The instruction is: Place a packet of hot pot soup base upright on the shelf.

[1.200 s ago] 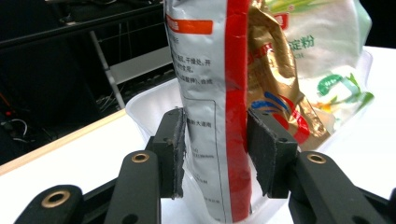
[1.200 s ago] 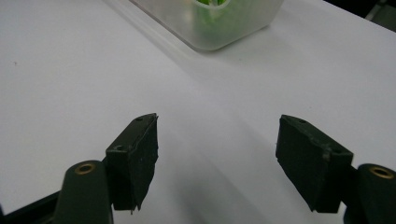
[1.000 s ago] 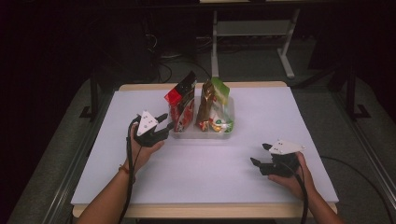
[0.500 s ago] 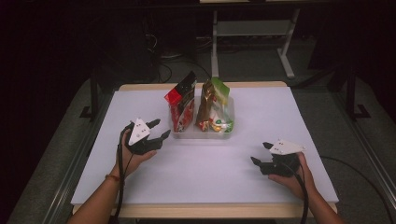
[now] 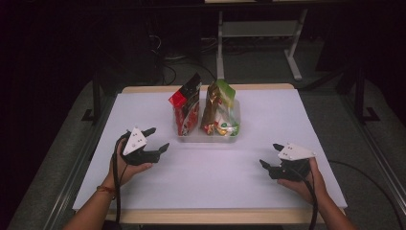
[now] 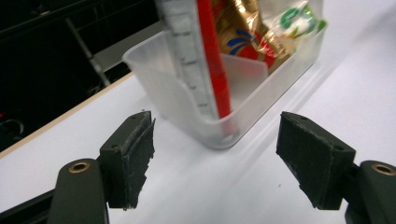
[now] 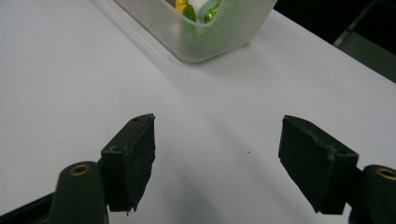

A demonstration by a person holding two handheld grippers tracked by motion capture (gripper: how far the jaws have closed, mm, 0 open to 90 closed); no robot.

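Observation:
A clear plastic bin [image 5: 229, 134] stands mid-table with two snack bags upright in it: a red bag [image 5: 186, 103] on the left and a gold and green bag [image 5: 218, 105] on the right. My left gripper [image 5: 158, 139] hovers open at the table's left, aimed at the bin's left end. Its own view has the bin's corner [image 6: 187, 107] and the red bag's edge [image 6: 212, 60] just beyond the open gripper [image 6: 215, 161]. My right gripper [image 5: 270, 155] is open near the front right, away from the bin [image 7: 205, 37]. Nothing lies between its fingers [image 7: 133, 161].
The white table top [image 5: 206, 172] has a wooden front edge [image 5: 210, 215]. A dark floor, cables and a metal stand's legs [image 5: 292, 57] lie behind the table. A metal rail [image 5: 81, 163] runs along the left side.
My left gripper has drawn back from the bin's left end toward the front left, still open. The right gripper has stayed where it was.

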